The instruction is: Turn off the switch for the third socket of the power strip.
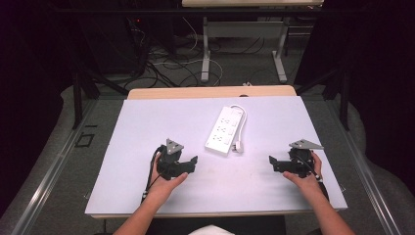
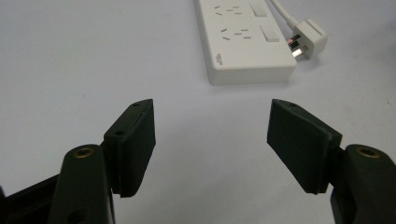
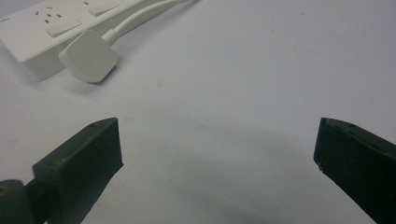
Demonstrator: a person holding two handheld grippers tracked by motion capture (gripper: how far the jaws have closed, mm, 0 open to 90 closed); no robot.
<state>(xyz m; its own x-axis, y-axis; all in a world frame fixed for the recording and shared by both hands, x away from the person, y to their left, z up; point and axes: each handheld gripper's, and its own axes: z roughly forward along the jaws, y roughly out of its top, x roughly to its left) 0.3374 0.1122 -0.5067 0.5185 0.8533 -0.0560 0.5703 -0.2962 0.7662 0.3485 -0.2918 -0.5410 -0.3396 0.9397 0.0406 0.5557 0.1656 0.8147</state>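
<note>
A white power strip (image 1: 224, 131) lies at the middle of the white table mat (image 1: 147, 127). Its white cable (image 1: 241, 113) loops back to a white plug (image 1: 238, 146) lying beside its near end. My left gripper (image 1: 192, 165) rests on the mat left of the strip, open and empty. In the left gripper view the jaws of the left gripper (image 2: 212, 107) stand apart, with the strip (image 2: 247, 42) and the plug (image 2: 308, 39) ahead. My right gripper (image 1: 272, 163) rests to the strip's right, open. In its own view the right gripper (image 3: 218, 128) is spread wide, with the strip (image 3: 51, 23) and plug (image 3: 88, 56) at upper left.
The mat covers a wooden table whose far edge (image 1: 210, 91) shows bare. Beyond it lie floor cables (image 1: 166, 66) and the metal legs of another desk (image 1: 205, 54). Dark curtains flank both sides. A metal rail (image 1: 58, 161) runs along the left of the table.
</note>
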